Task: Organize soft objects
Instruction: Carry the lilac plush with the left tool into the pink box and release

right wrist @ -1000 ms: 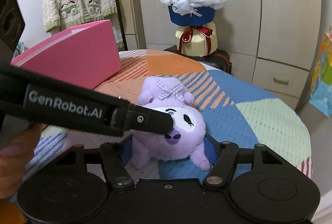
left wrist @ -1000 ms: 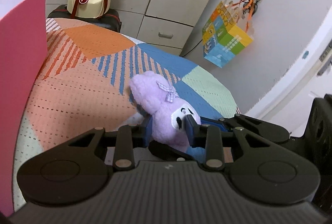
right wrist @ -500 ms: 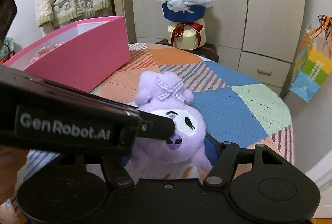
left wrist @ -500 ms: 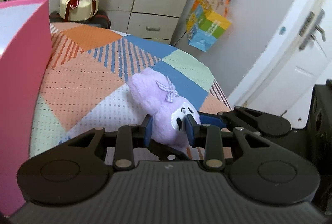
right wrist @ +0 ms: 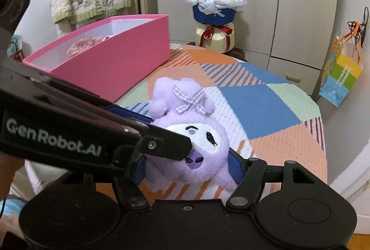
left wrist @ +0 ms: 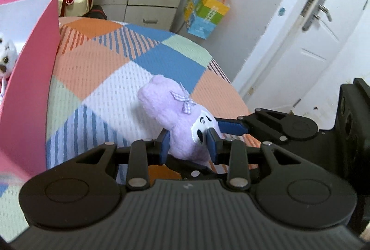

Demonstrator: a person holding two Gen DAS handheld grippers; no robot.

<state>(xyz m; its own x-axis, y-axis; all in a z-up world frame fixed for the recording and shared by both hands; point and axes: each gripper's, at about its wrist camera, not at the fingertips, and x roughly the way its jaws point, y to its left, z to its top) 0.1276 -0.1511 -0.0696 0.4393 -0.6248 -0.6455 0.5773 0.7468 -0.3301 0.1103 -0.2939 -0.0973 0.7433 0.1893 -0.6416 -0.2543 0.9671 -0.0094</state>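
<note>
Left wrist view: left gripper (left wrist: 187, 146) pinches the purple plush toy with gingham bow (left wrist: 178, 120), held above the patchwork bedspread (left wrist: 97, 69); pink cardboard box (left wrist: 30, 78) just left.

Right wrist view: right gripper (right wrist: 188, 169) also clamps the toy's sides. Best carry both hands together over the box rim, then release.

Even indoor light, soft shadows; fisheye-bent edges, slight blur lower left
</note>
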